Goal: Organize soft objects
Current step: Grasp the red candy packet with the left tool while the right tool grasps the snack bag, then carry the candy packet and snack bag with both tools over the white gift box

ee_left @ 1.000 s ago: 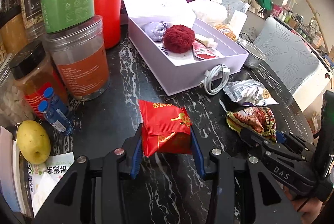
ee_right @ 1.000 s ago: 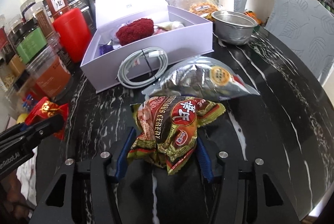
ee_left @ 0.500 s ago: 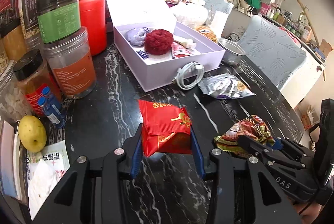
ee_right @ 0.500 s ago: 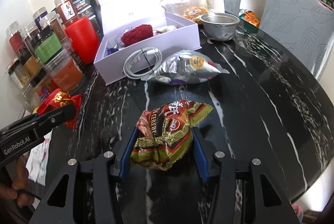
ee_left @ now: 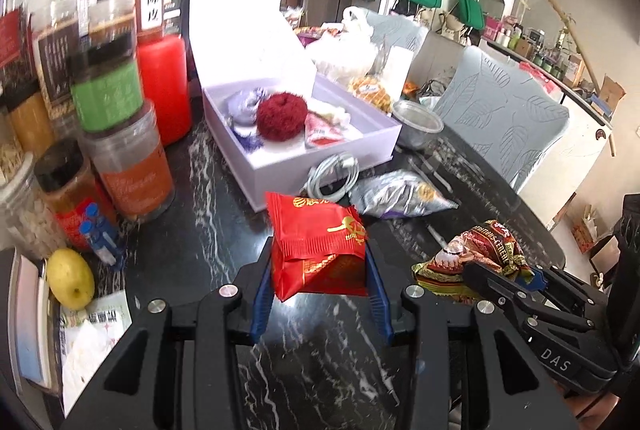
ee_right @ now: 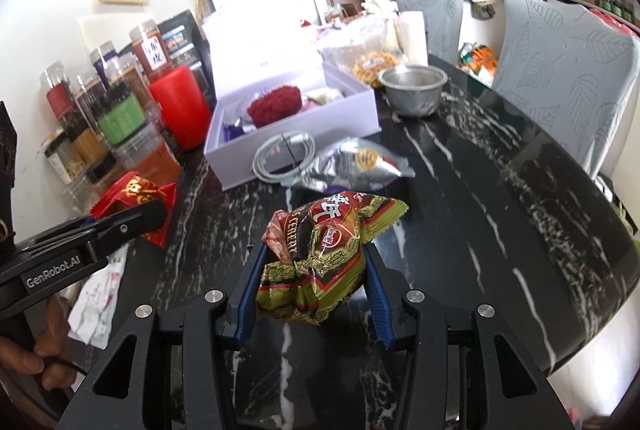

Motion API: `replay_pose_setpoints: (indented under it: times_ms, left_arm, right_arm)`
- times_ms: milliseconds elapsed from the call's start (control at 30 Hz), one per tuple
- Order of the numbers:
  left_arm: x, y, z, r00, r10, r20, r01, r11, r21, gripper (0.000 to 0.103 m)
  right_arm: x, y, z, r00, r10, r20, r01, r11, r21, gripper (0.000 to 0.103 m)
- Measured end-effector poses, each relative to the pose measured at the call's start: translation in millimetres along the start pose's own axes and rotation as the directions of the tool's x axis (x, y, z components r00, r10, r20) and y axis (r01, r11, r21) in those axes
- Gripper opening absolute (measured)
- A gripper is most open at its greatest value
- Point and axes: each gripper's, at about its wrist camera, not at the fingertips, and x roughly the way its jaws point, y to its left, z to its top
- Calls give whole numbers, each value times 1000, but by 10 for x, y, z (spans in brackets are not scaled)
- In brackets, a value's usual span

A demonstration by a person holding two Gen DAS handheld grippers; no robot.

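My left gripper (ee_left: 318,262) is shut on a red snack packet (ee_left: 316,234) and holds it above the black marble table (ee_left: 192,254). The jaws of my right gripper (ee_right: 314,258) are closing on a crumpled brown and green cereal packet (ee_right: 320,238), pads pressing its sides, lifted off the table. Each gripper shows in the other's view: the right gripper (ee_left: 500,278) at lower right, the left gripper (ee_right: 132,218) at left. Farther back an open lilac box (ee_left: 320,165) holds a red pompom (ee_left: 280,115) and other soft items.
A coiled white cable (ee_left: 334,173) and a silver foil packet (ee_left: 400,193) lie before the box. A metal bowl (ee_left: 416,123) stands to its right. Several jars (ee_left: 128,157) crowd the left, with a yellow fruit (ee_left: 70,278) and papers. Grey chairs (ee_right: 568,69) stand beyond the table.
Both grippers have risen and drawn back from the box, each carrying its packet. The right jaws have squeezed the cereal packet tighter.
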Motion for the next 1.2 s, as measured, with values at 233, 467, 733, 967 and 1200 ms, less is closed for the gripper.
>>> replay_pose_setpoints:
  times_ms: [233,467,733,967,1200]
  left_arm:
    - [-88,-60,263,998,-4,66,2,1000,25,41]
    - [-123,-73,526,992,-4,123,-1,999,39,41]
    - [-64,-46,841,986,-1,167,-6,999,40,41]
    - [64,-7,1134,983,7,185,-15,999,46,41]
    - [256,63,1471,978,19,206,-28,999,40,41]
  right_arm:
    - [-147,34,206,998,27,50,-26,999,-27,46]
    - [-223,105,466,995,49,90,-43,997,-69,46]
    - [-218,178,831,987,84,135,-70,992,-109,46]
    - [-90,196,1161,983,106,153,-87,988,-130,46]
    - [159,202,1469,980,120,157,-96,984,-151,46]
